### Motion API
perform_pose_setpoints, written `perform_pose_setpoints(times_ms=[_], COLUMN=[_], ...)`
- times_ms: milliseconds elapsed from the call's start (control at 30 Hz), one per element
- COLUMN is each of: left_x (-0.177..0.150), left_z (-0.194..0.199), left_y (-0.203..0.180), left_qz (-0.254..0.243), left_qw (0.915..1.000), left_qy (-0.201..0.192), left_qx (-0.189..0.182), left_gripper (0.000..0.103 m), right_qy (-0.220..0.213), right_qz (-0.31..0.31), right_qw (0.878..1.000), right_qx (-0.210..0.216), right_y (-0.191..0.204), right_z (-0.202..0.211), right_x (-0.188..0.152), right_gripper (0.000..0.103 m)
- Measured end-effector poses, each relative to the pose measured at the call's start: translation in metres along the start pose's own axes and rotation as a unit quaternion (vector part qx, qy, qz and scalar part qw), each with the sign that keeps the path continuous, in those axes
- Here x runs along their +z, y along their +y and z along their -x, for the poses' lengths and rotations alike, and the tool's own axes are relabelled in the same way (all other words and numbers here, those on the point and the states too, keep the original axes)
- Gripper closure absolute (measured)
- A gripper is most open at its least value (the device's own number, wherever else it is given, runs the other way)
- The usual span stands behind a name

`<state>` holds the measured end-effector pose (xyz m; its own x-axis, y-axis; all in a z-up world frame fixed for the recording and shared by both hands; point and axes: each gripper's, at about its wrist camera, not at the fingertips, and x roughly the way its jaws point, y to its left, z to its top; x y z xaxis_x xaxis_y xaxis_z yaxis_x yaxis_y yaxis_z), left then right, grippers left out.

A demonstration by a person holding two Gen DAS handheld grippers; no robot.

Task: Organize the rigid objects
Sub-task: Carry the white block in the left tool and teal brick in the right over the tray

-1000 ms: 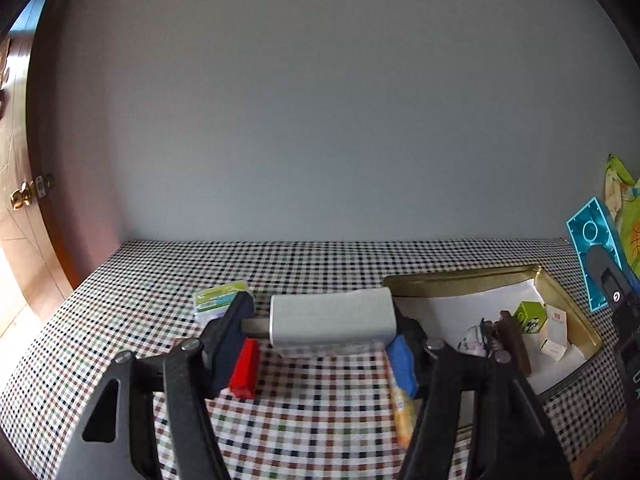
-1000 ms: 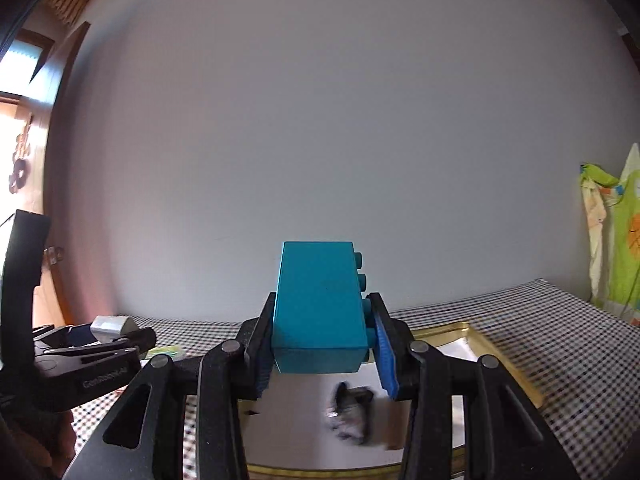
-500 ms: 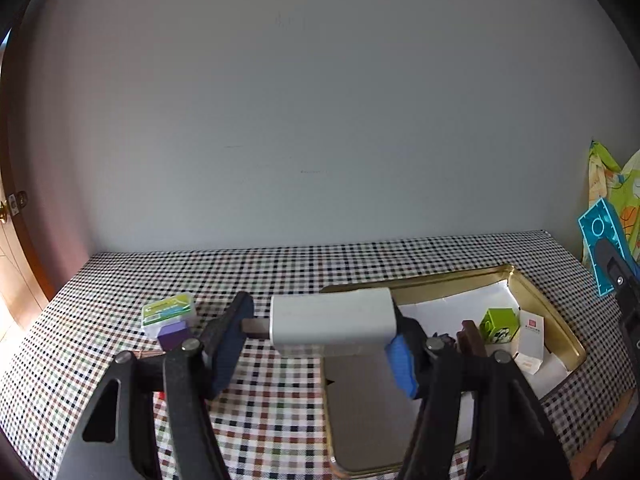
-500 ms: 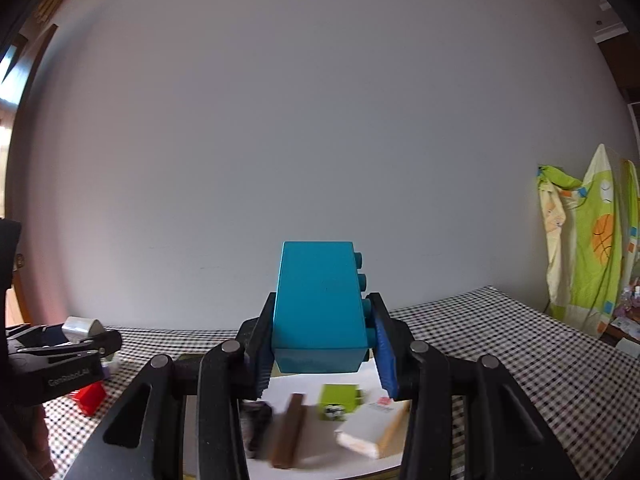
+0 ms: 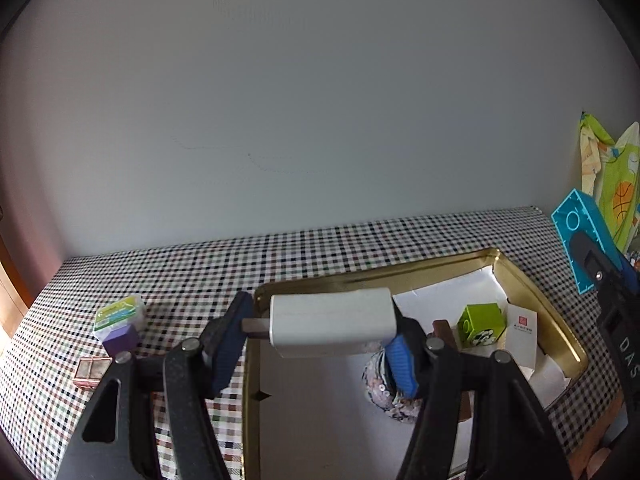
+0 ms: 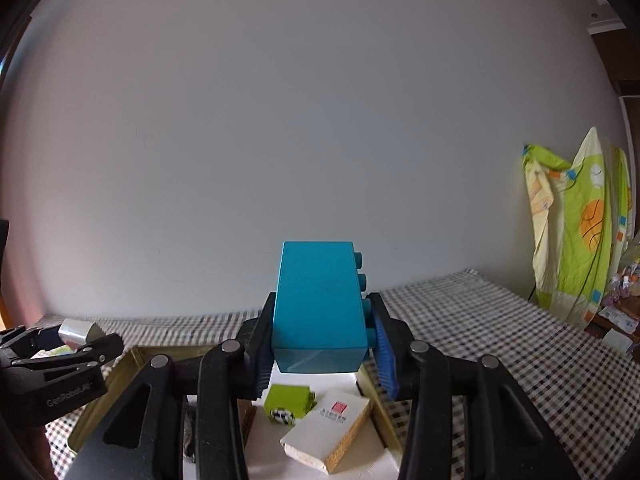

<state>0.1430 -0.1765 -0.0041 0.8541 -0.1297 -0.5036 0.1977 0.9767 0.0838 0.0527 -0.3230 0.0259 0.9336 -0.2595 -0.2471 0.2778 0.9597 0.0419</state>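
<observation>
My left gripper [image 5: 320, 334] is shut on a white charger block [image 5: 332, 322], held crosswise over the left end of a gold tray [image 5: 536, 288]. In that tray lie a green cube [image 5: 480, 324], a small white box [image 5: 520, 330], a brown stick [image 5: 443, 328] and a patterned round piece [image 5: 378, 386]. My right gripper [image 6: 320, 340] is shut on a teal toy brick [image 6: 320, 304], studs facing right, held above the green cube [image 6: 288, 400] and the white box [image 6: 328, 428]. The teal brick [image 5: 580, 232] also shows at the right edge of the left wrist view.
On the checked tablecloth [image 5: 320, 252] left of the tray sit a green-labelled box [image 5: 120, 312], a purple block [image 5: 120, 340] and a small pink frame [image 5: 92, 368]. A grey wall closes the back. A colourful cloth [image 6: 576, 232] hangs at the right.
Both grippers have moved sideways over the tray with their loads still gripped. The tray's contents have slid under the right gripper, and the red block has left the left wrist view.
</observation>
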Motion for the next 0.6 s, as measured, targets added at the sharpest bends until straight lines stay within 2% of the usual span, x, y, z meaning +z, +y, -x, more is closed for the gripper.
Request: perform_pose_setpoints(times_ms=[200, 333, 600], left_x=[-0.007, -0.011, -0.011], left_z=[-0.019, -0.027, -0.034], left_y=[-0.007, -0.012, -0.011], left_qz=[-0.004, -0.007, -0.009], left_qw=[0.9997, 0.9993, 0.9987], left_qy=[0.025, 0.036, 0.049], left_qx=[0.006, 0.006, 0.008], left_gripper=[0.041, 0.041, 0.041], right_qy=[0.030, 0.066, 0.083], right_qz=[0.012, 0.000, 0.018], right_qw=[0.999, 0.998, 0.996], right_qx=[0.002, 0.017, 0.027], right_y=[0.001, -0.002, 0.006], right_z=[-0.015, -0.026, -0.033], right_x=[-0.005, -0.012, -0.017], right_gripper=[0.058, 0.058, 0.058])
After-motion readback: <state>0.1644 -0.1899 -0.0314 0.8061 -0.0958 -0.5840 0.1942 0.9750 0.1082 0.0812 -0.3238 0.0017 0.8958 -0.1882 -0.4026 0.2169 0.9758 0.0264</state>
